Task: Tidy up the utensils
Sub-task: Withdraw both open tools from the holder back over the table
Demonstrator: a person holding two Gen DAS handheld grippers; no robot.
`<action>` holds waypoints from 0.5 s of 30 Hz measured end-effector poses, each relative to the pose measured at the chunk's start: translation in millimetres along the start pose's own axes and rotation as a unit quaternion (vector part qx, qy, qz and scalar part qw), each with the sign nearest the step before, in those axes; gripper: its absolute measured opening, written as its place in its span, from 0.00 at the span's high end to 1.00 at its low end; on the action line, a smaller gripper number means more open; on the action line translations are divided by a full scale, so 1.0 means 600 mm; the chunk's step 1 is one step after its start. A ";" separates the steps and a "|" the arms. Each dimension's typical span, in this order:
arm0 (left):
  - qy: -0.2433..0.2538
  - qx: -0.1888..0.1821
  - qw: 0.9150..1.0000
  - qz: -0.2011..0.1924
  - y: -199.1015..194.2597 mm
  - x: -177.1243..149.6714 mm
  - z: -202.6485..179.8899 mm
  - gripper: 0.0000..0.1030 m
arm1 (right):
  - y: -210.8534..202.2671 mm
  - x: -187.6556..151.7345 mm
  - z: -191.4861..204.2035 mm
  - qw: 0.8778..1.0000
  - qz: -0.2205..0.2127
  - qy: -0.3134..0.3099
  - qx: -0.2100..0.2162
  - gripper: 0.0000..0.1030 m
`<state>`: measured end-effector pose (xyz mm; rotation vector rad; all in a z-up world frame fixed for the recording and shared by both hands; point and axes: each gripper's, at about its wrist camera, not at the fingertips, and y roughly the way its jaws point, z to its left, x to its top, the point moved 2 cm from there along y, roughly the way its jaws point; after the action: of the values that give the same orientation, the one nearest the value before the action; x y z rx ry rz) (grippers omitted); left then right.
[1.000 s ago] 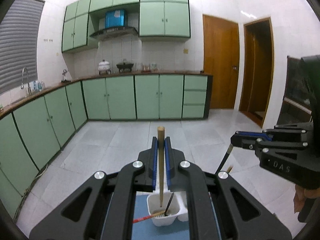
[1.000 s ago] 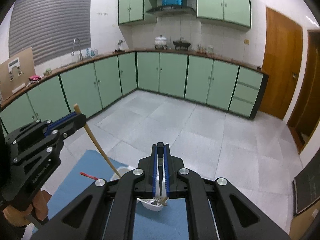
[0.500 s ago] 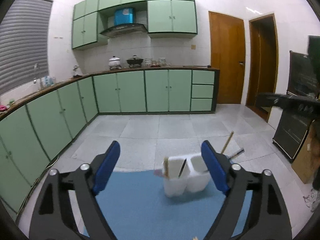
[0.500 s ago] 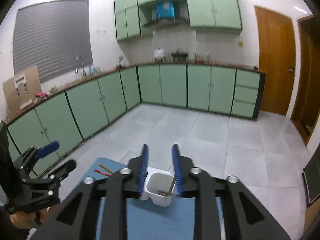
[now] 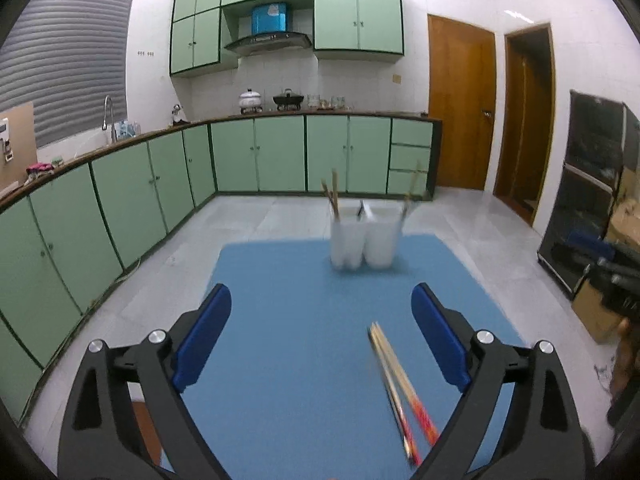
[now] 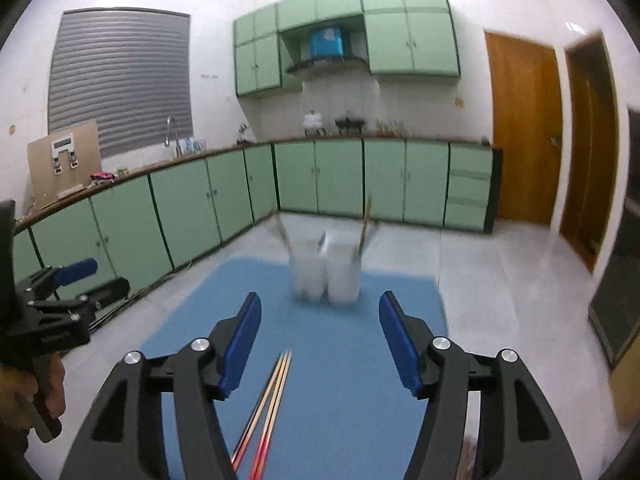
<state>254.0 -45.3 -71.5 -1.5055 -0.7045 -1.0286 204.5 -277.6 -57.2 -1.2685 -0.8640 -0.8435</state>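
Note:
A white two-compartment utensil holder (image 5: 365, 240) stands at the far side of the blue mat (image 5: 304, 320); it also shows in the right wrist view (image 6: 326, 276). Chopsticks stand in both compartments. A loose bundle of chopsticks (image 5: 400, 388) with red ends lies on the mat near me, also in the right wrist view (image 6: 266, 404). My left gripper (image 5: 320, 338) is open and empty above the mat, the loose chopsticks by its right finger. My right gripper (image 6: 320, 344) is open and empty, the chopsticks by its left finger.
The mat covers a table with tiled kitchen floor beyond. Green cabinets (image 5: 280, 152) line the back and left walls. The other gripper shows at the right edge of the left wrist view (image 5: 612, 276) and at the left edge of the right wrist view (image 6: 48, 312).
Both grippers let go of the chopsticks they held, opened wide and pulled back from the holder. The holder now stands farther off and loose chopsticks have come into view.

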 end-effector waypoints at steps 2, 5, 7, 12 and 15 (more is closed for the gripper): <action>-0.007 -0.001 1.000 0.005 -0.018 -0.055 -0.003 0.14 | -0.002 -0.085 0.009 1.000 0.023 0.008 -0.008 0.41; -0.013 0.010 1.000 0.021 -0.031 -0.134 -0.006 0.14 | 0.013 -0.180 0.019 0.997 0.062 0.036 0.004 0.43; -0.029 0.008 0.999 0.045 -0.033 -0.177 -0.001 0.14 | 0.039 -0.242 0.038 0.994 0.097 0.039 0.015 0.49; -0.077 0.023 0.995 0.066 -0.040 -0.210 0.040 0.14 | 0.076 -0.301 0.072 0.991 0.126 0.031 0.026 0.56; -0.081 0.022 0.994 0.070 -0.036 -0.214 0.048 0.14 | 0.098 -0.296 0.078 0.992 0.120 0.040 0.025 0.57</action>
<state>184.9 0.9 -175.8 -1.5892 -0.7182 -0.7867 175.7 -215.4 -237.4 -1.2580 -0.6504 -0.6723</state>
